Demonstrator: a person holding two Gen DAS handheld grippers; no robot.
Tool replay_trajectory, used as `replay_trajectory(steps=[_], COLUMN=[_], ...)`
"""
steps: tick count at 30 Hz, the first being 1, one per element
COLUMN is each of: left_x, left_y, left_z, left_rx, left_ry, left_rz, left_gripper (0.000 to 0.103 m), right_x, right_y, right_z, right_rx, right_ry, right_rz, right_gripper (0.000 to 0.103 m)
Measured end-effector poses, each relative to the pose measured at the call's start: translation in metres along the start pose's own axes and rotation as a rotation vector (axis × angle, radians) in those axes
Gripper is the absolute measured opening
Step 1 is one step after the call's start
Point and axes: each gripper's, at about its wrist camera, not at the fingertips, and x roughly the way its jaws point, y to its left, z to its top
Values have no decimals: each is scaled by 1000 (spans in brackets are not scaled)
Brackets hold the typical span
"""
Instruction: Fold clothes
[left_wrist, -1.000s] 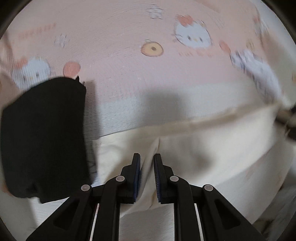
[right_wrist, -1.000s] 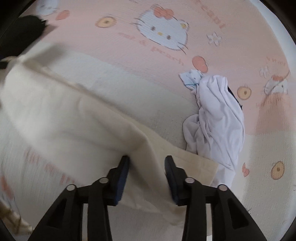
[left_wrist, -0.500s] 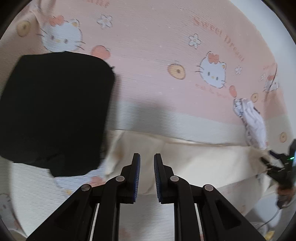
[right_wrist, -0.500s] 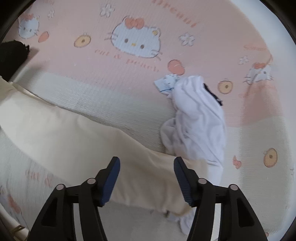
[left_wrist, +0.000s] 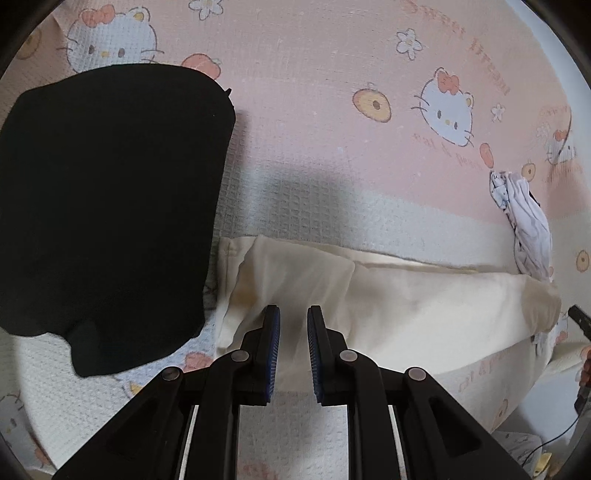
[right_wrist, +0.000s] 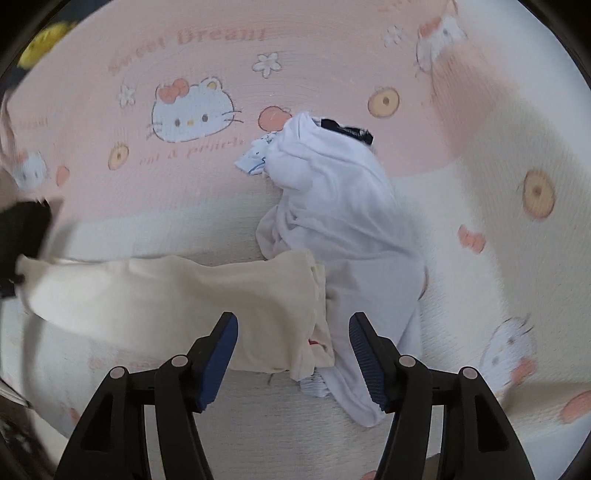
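A cream garment (left_wrist: 406, 306) lies in a long folded band across the bed. My left gripper (left_wrist: 293, 332) is over its left end, jaws nearly together with the cream cloth in the narrow gap. My right gripper (right_wrist: 293, 343) stands wide open above the band's right end (right_wrist: 166, 291), gripping nothing. That end overlaps a crumpled white garment (right_wrist: 343, 221). A folded black garment (left_wrist: 110, 206) lies flat to the left of the cream one, and shows as a blurred patch (right_wrist: 22, 229) in the right wrist view.
The bed is covered by a pink and cream cartoon-cat sheet (left_wrist: 332, 74). The white garment (left_wrist: 528, 229) lies at the far right in the left wrist view. The bed's edge and a thin cable (left_wrist: 554, 439) show at the lower right. A blurred yellow object (right_wrist: 44, 40) sits far left.
The cream garment was lifted and stretched, and now lies flat as a folded band. My right gripper opened wide and let it go. The left jaws kept their narrow gap.
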Motion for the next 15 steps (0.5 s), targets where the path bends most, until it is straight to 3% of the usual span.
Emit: replay_trajectory(steps=[4,9,14,15], left_x=[8,24,40,40], left_y=[5,3,0,-1], left_z=[5,12,13,11], left_rx=[-46,-51,-40,-43], left_ry=[32,75,93,72], left_rz=[-2,14,46,55], left_gripper=[13,13,13,13], right_x=[9,34,63,67], right_y=[-8,1,-2,-3], right_z=[1,14,19,19], right_rx=[16,-45,-13,4], right_ry=[16,45,59,57], right_rz=[68,57,75,79], right_gripper=[62,62,62,58])
